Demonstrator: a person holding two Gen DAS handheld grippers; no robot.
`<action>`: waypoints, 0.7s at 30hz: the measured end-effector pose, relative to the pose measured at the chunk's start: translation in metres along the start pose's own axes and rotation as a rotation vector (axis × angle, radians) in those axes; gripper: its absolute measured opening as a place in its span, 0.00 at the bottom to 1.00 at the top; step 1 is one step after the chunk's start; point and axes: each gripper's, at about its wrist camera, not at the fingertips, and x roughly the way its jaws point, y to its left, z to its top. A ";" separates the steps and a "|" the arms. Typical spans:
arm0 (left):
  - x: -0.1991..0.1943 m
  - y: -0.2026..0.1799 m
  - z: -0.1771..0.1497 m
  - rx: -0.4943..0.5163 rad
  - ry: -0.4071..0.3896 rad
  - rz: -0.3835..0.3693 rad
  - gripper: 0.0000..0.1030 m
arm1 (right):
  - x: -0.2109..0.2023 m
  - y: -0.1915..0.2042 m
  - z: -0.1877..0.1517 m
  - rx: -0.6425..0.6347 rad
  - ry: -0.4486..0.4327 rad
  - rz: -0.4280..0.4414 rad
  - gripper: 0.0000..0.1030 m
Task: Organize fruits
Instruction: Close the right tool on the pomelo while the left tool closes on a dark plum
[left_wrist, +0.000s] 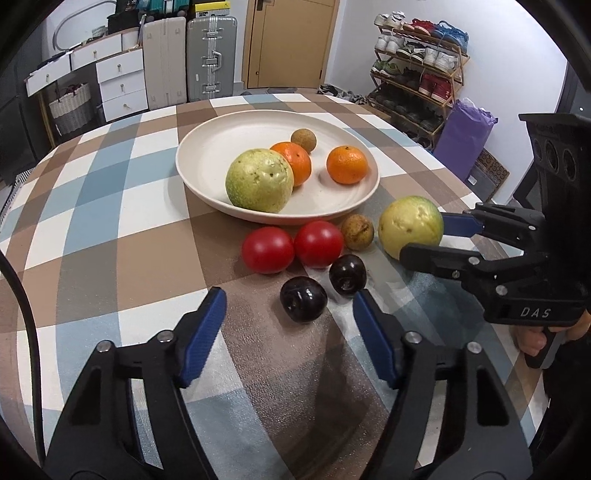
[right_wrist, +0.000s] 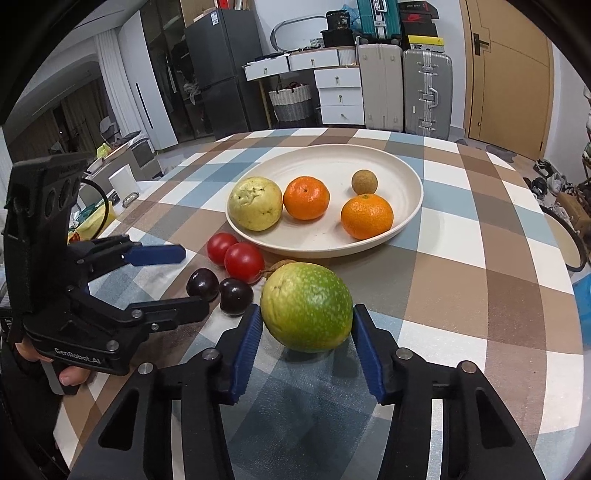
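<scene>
A: Count the fruit?

B: Two guavas, two tangerines, two tomatoes (left_wrist: 267, 249), two dark plums (left_wrist: 303, 299), two longans. In the plate (left_wrist: 199, 155) beyond both claws: one guava (left_wrist: 259, 180), both tangerines (left_wrist: 347, 164), one longan (left_wrist: 303, 140).

A: The claws?

B: Right gripper (right_wrist: 306, 345) clamps the other guava (right_wrist: 306, 307) on the tablecloth (left_wrist: 110, 229). Left gripper (left_wrist: 290, 319) gapes, plums just ahead, untouched.

A: Anything hidden?

B: The second longan (left_wrist: 357, 232), mostly behind the gripped guava.

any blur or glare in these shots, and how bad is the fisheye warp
Left wrist view: sharp, soft light, dark vignette in the corners, checked tablecloth lines bow strongly. Right wrist view: also sharp, mild sheen on the tomatoes, faint shadow under the guava, door and fridge curve at the edges.
</scene>
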 end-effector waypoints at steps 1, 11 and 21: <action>0.001 0.000 0.000 0.001 0.006 -0.003 0.63 | -0.001 -0.001 0.000 0.004 -0.005 -0.001 0.49; 0.006 -0.005 0.000 0.025 0.022 -0.018 0.52 | -0.007 -0.004 -0.002 0.017 -0.026 0.007 0.48; 0.007 -0.009 0.002 0.044 0.020 -0.036 0.43 | -0.008 -0.004 -0.003 0.022 -0.025 0.014 0.48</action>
